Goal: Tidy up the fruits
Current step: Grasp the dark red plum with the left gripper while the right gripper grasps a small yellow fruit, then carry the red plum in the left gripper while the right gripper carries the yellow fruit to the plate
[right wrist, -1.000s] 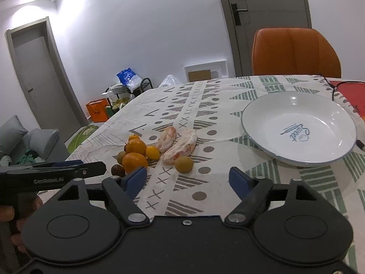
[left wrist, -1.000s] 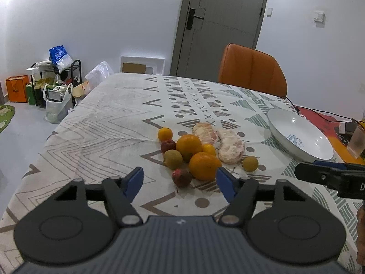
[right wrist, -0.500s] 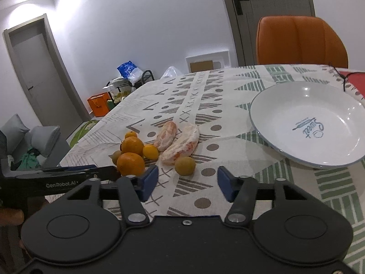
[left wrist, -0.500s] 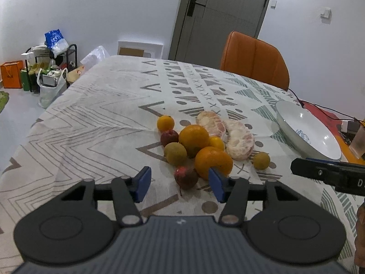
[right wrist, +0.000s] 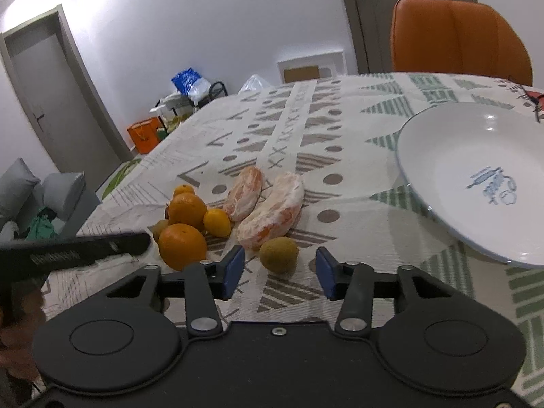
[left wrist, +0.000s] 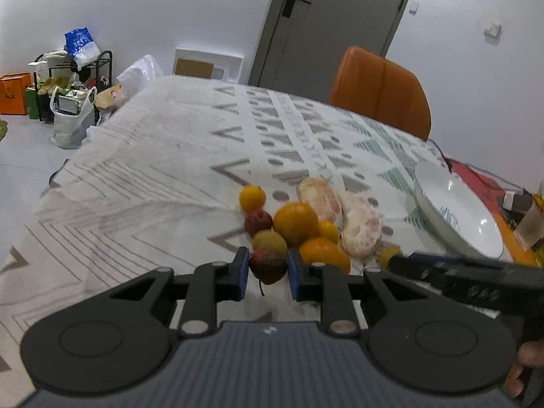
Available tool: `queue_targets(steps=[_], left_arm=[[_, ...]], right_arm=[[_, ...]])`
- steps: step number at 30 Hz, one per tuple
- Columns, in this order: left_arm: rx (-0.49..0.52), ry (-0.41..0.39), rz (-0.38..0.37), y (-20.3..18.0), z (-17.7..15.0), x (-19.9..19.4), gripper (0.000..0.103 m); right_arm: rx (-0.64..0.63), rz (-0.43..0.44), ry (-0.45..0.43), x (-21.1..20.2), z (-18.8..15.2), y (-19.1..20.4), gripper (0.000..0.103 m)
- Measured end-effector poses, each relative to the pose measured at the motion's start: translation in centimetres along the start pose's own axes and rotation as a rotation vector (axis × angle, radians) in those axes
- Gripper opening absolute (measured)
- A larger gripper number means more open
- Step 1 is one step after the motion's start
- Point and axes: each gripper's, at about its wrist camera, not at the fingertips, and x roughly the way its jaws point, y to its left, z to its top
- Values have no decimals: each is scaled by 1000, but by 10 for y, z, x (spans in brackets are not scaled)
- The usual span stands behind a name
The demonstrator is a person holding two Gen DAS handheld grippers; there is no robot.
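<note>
White walls, a grey door and an orange chair (left wrist: 380, 91) stand behind the patterned tablecloth (left wrist: 163, 156) in the left wrist view; taking the white plate (left wrist: 438, 187) as landmark, the fruit pile lies to its left, well apart from its rim; the left gripper (left wrist: 265, 273) has its blue pads close on either side of a dark red fruit (left wrist: 268, 266) at the pile's near edge, narrowly parted, and whether they actually press it I cannot tell; that fruit looks small, light and rough-skinned, probably a little soft, so a gentle squeeze across its widest middle seems right; it is roundish with no clear long axis, a thin stem trailing toward the camera; two peeled pomelo segments (left wrist: 360, 227) lie between the pile and the plate, their long axes running away from the camera, and they look soft and easily torn.

From the right wrist view, with the plate (right wrist: 442, 156) at right, the right gripper (right wrist: 276, 273) is wide open and holds nothing; a yellow-green round fruit (right wrist: 278, 254) sits on the cloth just ahead of its pads, left of the plate and apart from it; it looks firm and light, smooth enough to roll, best taken across its middle; oranges (right wrist: 182, 246) sit further left of it.
</note>
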Motion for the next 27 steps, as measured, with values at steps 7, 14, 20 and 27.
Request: queue_targets(steps=[7,14,20,27], left_arm=[[-1,-26,-10,1,16,-10,23],[41,-38,-46,-17,31,-10,23],[75,-45,-89,-39,37,-5,23],[126,-37,-132,-71,40,9,23]], right_arm=[[15,8,0,2,1,0,24],[42,-16,-82,-31,13,-9,24],[52,-43,-134,-53,21,-25,24],[96,-81,-180,-70,17,-52,24]])
